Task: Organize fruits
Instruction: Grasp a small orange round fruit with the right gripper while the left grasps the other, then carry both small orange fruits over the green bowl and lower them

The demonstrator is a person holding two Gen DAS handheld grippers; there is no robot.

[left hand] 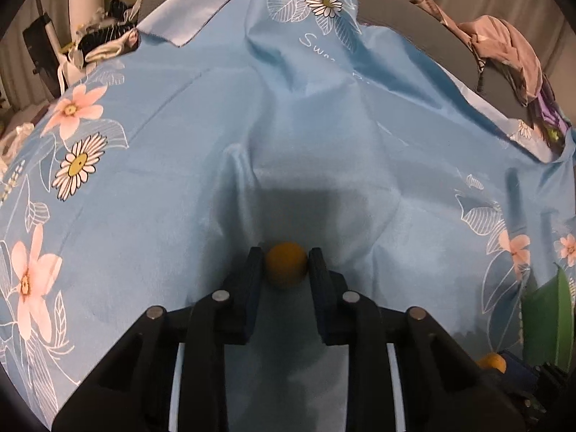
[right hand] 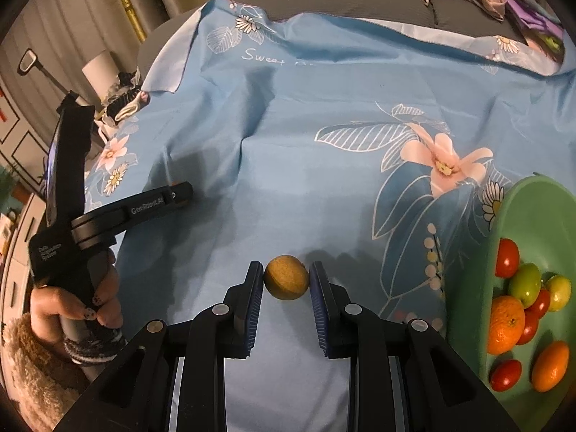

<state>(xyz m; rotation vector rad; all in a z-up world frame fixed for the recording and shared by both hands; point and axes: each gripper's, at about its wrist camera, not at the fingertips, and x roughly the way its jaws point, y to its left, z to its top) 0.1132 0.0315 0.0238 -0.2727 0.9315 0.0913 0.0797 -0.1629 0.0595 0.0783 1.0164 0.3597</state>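
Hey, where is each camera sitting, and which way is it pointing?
Left wrist: on the left gripper, looking down its fingers at a round yellow fruit it clamps; no body shows.
Right wrist: on the right gripper, clamping a speckled yellow fruit; the person's left hand shows.
Shared: blue floral cloth, green bowl.

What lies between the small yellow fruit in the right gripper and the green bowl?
Nothing visible. The yellow fruit sits clamped in the right gripper; only bare blue floral cloth separates it from the green bowl at right.
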